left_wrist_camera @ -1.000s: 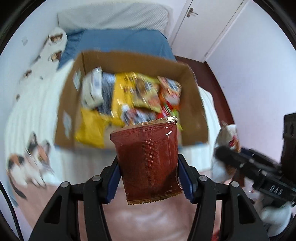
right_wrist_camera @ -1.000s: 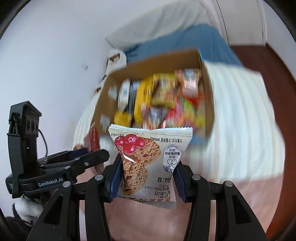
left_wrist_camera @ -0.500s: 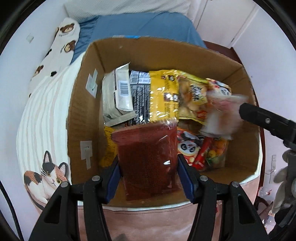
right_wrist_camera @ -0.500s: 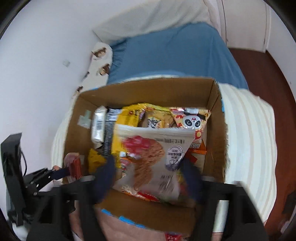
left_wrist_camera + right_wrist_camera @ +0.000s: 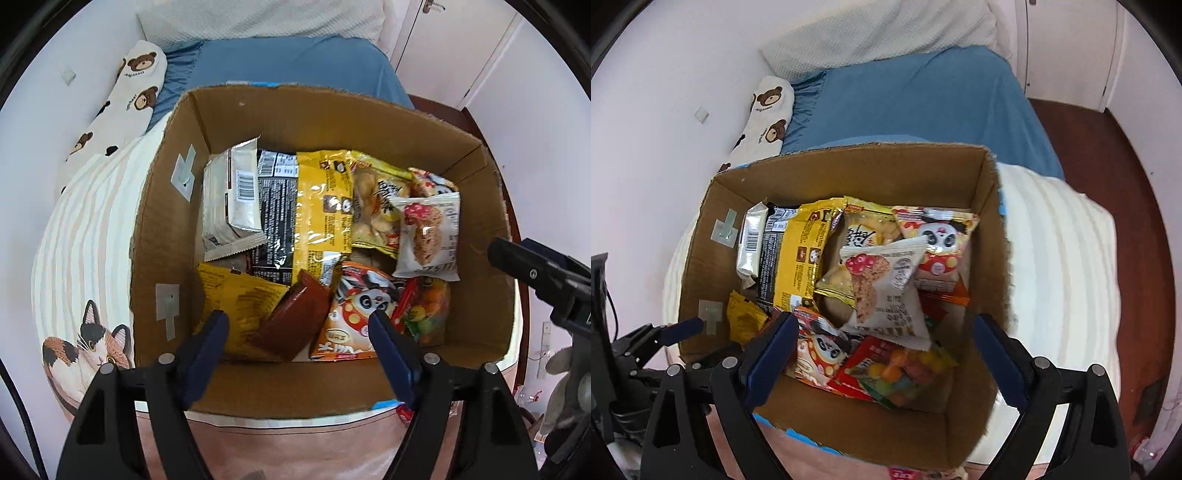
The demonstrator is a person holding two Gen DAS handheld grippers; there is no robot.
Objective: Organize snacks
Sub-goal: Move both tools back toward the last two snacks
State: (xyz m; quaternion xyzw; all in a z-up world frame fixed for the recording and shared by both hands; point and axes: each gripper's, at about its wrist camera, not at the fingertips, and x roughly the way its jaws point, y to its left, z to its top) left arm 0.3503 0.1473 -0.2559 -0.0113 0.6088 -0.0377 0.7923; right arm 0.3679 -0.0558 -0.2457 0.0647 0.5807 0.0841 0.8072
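Left claw opening, jaws clear of the brown snack packet lying in the cardboard box. Right claw wide, empty, above the cranberry oat cookie packet.

A cardboard box stands on the bed, its far wall toward the pillow. Inside, the barcode packet leans in the far left corner. The oat-bar packet lies against the right wall on top of other packets. The flat sachet lies tilted near the near wall, left of the panda bag.
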